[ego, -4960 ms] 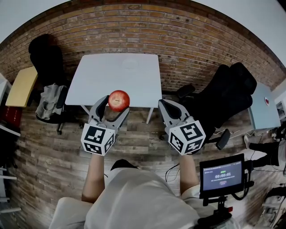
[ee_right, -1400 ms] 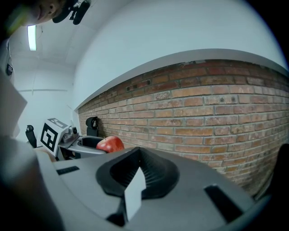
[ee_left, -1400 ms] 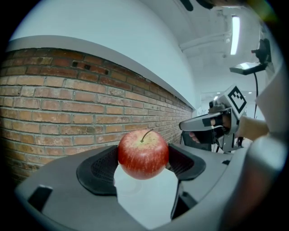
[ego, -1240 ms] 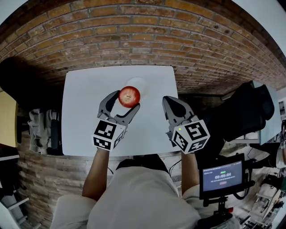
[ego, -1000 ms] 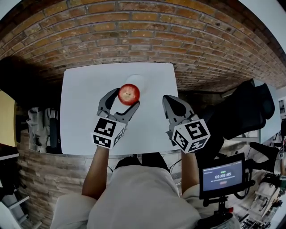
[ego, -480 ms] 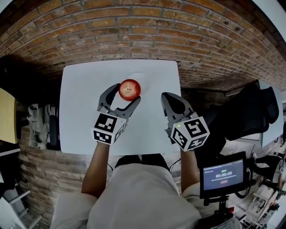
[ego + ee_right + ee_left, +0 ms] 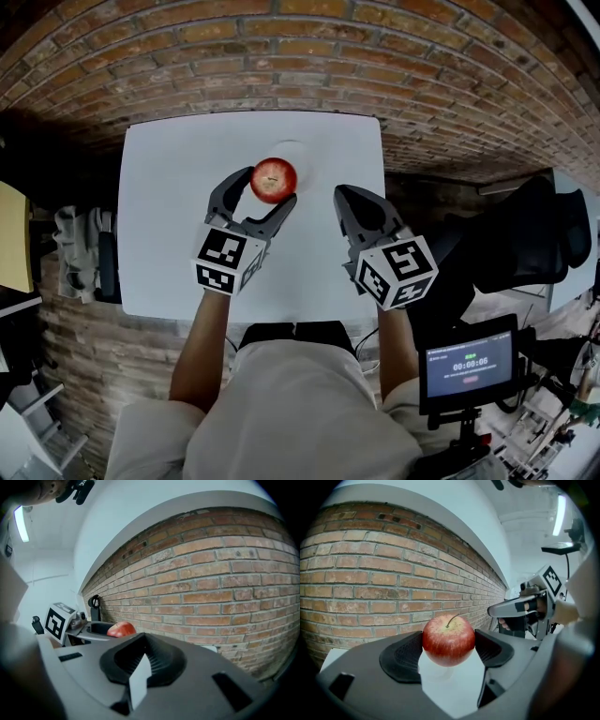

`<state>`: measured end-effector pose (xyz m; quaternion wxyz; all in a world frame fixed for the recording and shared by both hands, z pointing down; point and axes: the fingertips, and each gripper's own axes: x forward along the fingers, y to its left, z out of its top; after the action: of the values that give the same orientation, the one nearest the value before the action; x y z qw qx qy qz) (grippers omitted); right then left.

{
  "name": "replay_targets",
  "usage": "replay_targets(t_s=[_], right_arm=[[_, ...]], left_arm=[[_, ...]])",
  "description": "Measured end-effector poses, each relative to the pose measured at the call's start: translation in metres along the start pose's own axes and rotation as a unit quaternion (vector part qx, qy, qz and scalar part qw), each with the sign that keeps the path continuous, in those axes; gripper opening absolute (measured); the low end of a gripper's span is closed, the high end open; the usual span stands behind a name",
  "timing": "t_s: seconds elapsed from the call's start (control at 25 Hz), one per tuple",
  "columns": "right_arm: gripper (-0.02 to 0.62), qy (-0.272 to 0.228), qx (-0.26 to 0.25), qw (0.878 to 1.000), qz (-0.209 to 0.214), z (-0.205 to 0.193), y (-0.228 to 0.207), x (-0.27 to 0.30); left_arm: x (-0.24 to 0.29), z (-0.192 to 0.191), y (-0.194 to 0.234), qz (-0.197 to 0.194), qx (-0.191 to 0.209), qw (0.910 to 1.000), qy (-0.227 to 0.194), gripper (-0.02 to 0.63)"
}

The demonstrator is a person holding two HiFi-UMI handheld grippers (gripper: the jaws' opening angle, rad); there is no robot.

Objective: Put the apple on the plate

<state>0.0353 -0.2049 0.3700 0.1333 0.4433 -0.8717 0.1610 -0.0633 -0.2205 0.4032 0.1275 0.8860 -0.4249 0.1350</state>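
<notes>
Left gripper (image 7: 266, 186) clamps smooth red apple (image 7: 273, 180) above white table (image 7: 169, 216), by round plate (image 7: 298, 150). Right gripper (image 7: 354, 199) clenched, empty; brick wall (image 7: 281, 56) ahead.

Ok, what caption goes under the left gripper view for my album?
Left tool grips a red apple over the white table, brick wall behind.

White shirt (image 7: 291, 412), grey hand-held grippers (image 7: 267, 190) (image 7: 359, 202)

Setting: an indoor workroom, office or lab type, rigged for recording. Evidence: bare brick wall (image 7: 309, 56), wood-plank floor (image 7: 80, 352), plain white table (image 7: 169, 234), black office chair (image 7: 525, 239), stand-mounted screen (image 7: 466, 361) showing a timer readout, ceiling tube light (image 7: 560, 508).
</notes>
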Motion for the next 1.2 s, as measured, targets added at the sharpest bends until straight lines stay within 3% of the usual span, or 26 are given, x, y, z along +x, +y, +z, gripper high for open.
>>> replay_targets(t_s=[1.2], right_arm=[[0.003,0.048,0.042,0.998,0.015,-0.043,-0.041,0.051]], left_arm=[[0.066,-0.047,0.021,0.002,-0.026,0.9985,0.047,0.357]])
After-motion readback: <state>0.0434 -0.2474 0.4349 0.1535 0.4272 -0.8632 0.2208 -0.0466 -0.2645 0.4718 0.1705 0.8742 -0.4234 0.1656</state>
